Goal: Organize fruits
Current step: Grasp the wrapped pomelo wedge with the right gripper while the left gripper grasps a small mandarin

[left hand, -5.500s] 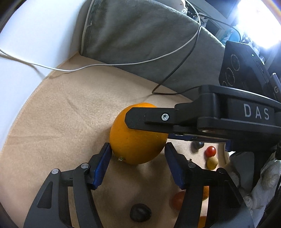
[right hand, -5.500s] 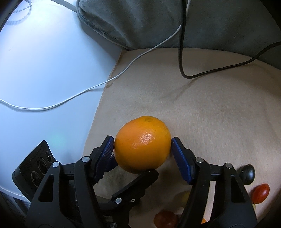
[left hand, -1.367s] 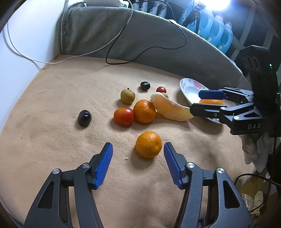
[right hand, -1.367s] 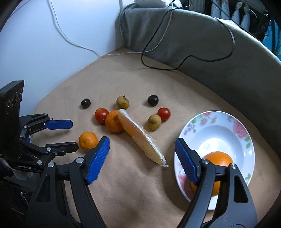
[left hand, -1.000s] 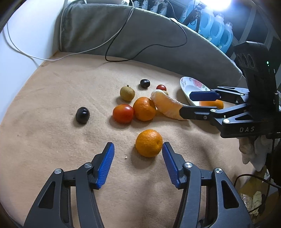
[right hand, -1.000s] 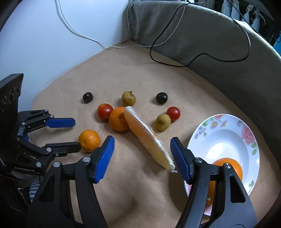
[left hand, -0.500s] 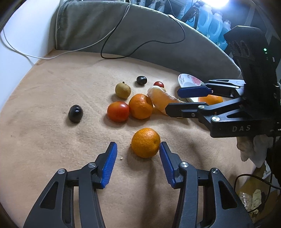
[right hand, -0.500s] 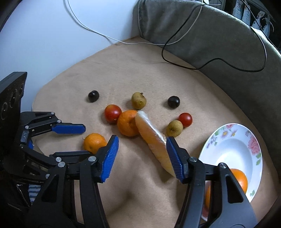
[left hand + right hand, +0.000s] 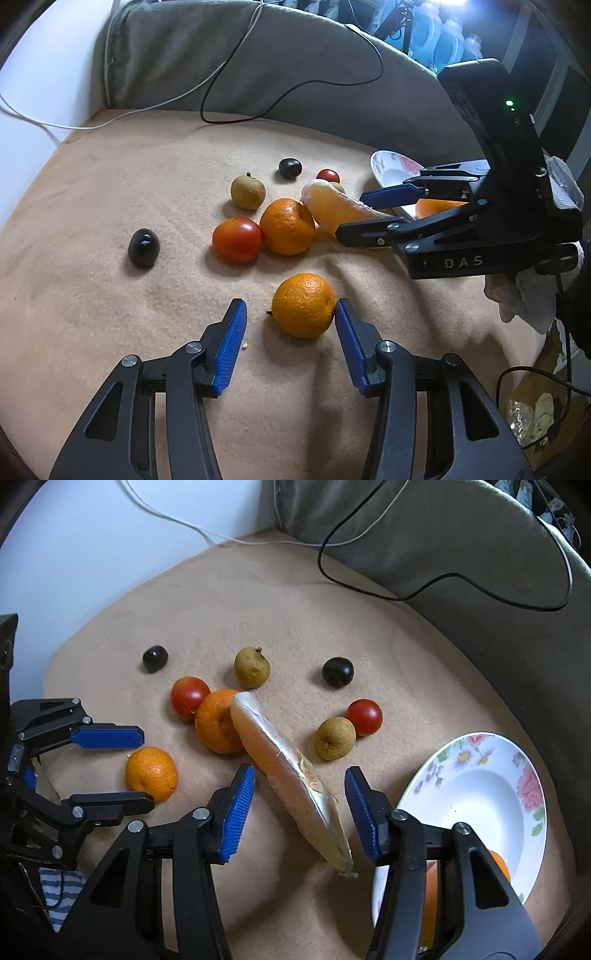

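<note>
While the small orange [image 9: 303, 305] sits on the tan cloth [image 9: 110, 206] at the near edge of the fruit cluster, the left gripper [image 9: 289, 322] brackets it, the right pad touching its skin and the left pad clear, so the claw is not yet clenched on it. Farther right, the right gripper [image 9: 299, 805] straddles the long pomelo wedge [image 9: 291, 775] without pinching it; its jaws have just been closing. To the right, the flowered plate [image 9: 476, 760] holds one large orange [image 9: 498, 860]. To grip well, the left claw should shift left to centre the fruit, then squeeze gently so it does not roll; the right should take the wedge at its thick middle. Compared with a second ago, both claws are narrower and the right one has dropped closer over the wedge.
</note>
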### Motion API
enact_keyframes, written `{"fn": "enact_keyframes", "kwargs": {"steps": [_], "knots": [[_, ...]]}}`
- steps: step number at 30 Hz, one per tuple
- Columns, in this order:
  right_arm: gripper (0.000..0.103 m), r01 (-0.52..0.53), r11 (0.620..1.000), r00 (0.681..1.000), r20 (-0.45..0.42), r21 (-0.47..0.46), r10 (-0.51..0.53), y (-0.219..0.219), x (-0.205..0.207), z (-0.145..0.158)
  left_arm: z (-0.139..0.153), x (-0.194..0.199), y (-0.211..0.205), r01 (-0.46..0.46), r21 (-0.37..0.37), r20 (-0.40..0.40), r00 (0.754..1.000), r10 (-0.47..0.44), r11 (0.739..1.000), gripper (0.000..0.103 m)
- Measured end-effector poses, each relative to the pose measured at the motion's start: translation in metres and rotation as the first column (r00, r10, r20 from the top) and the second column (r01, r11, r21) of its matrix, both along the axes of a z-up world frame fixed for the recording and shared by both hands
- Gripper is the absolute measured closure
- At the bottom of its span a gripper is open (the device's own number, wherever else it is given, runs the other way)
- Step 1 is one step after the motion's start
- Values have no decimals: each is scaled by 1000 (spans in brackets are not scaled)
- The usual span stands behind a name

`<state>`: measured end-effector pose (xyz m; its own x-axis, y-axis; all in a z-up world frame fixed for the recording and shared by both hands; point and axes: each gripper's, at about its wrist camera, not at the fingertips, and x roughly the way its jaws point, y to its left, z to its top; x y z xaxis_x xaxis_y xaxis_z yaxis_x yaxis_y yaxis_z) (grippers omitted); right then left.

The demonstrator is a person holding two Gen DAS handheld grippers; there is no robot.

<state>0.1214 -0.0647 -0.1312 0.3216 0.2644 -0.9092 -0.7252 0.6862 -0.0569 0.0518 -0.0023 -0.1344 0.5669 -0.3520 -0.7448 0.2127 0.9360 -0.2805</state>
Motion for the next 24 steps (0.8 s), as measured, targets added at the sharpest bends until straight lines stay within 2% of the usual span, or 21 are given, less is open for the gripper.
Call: {"fn": "enact_keyframes", "kwargs": {"steps": [9,16,20,24], "knots": [[50,-33,998,999,-4,-62,33,6,-6,-11,-1,2,-5,21,34,3,1000,-21,999,54],[56,-58,995,998,-4,-79,58,12,-6,-12,-3,7,-10,39,53,4,999,-39,998,54],[61,-54,995,999,4,-81,54,11,-8,-12,-5,11,-11,38,53,4,999,-38,998,65],[63,-43,996,999,4,-73,43,11,-5,-13,-5,13,-7,30,19,1,1000,-30,999,68]]}}
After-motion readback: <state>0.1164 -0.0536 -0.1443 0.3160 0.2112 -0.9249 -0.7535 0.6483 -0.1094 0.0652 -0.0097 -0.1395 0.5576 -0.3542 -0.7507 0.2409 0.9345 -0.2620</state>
